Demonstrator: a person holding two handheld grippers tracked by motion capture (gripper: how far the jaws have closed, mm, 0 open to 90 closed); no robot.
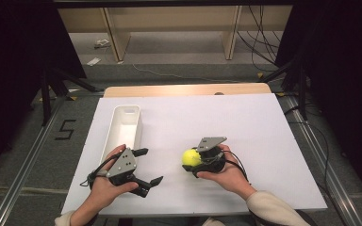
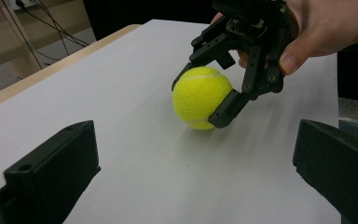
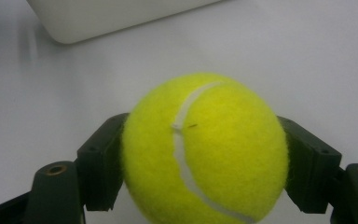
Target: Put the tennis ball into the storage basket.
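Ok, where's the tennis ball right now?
In the high view the tennis ball sits clamped in the right tool, right of the white tray on the white sheet.

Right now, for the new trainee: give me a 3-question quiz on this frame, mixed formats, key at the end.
1. True or false: the right gripper has its jaws closed on the tennis ball.
2. Multiple choice: the left gripper is A) shut on the ball, B) open with nothing between its jaws, C) inside the white bin.
3. Short answer: on which side of the ball, in the high view, does the white bin lie on the white board?

Key:
1. True; the gripper views show a jaw pressed against each side of the ball.
2. B; its jaws stand wide apart over bare board.
3. To the left, and farther from the person.
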